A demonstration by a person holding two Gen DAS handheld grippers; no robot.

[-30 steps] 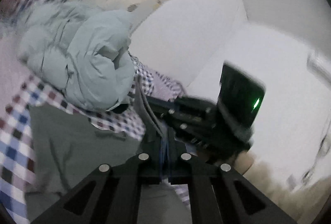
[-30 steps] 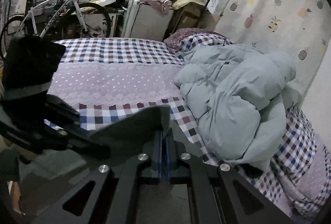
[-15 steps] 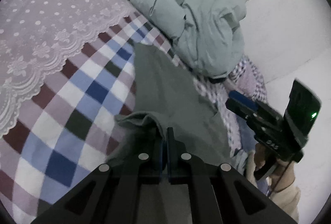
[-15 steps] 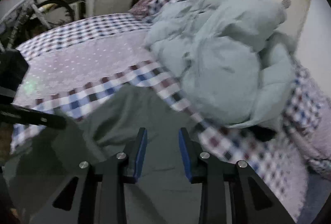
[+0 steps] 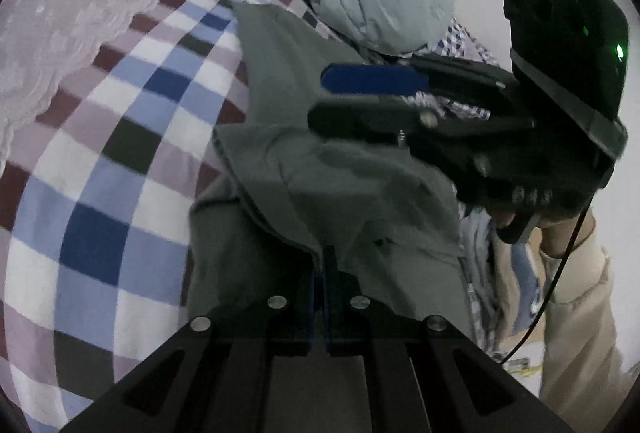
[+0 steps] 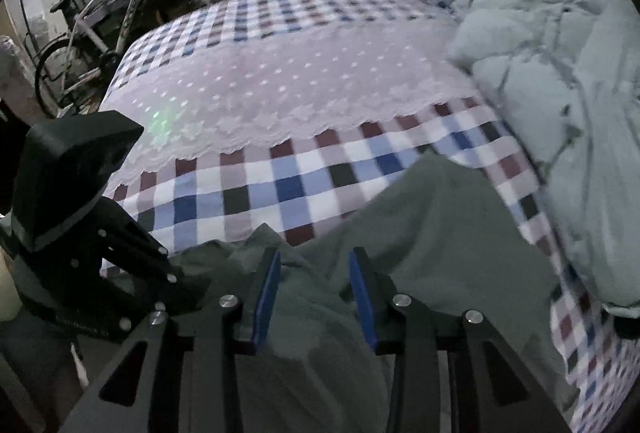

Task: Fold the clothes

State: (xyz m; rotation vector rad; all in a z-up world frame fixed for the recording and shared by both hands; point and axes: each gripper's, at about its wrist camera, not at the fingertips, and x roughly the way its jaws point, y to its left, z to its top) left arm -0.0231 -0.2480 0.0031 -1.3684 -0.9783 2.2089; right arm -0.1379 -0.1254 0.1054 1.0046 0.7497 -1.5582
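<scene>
A grey-green garment (image 5: 320, 169) lies crumpled on the checked bedsheet (image 5: 120, 153) near the bed's edge. My left gripper (image 5: 322, 261) is shut, pinching a fold of this garment at the bottom of the left wrist view. My right gripper (image 5: 320, 97) reaches in from the right just above the cloth. In the right wrist view its jaws are opening, and the right gripper (image 6: 316, 257) has blue pads (image 6: 268, 293) apart, with the garment (image 6: 420, 233) lying under and between them, not pressed. The left gripper (image 6: 188, 285) shows at the lower left, on the cloth.
A pale green duvet (image 6: 560, 73) is heaped at the right of the bed, close to the garment. A pink lace cover (image 6: 300, 93) spreads across the middle. A bicycle (image 6: 120, 13) and boxes stand beyond the bed. A person's beige sleeve (image 5: 580, 313) is at the bed's edge.
Both grippers have come down toward the bed. The right gripper, shut on the garment a second ago, has opened and let it go. The left gripper stays shut on the cloth.
</scene>
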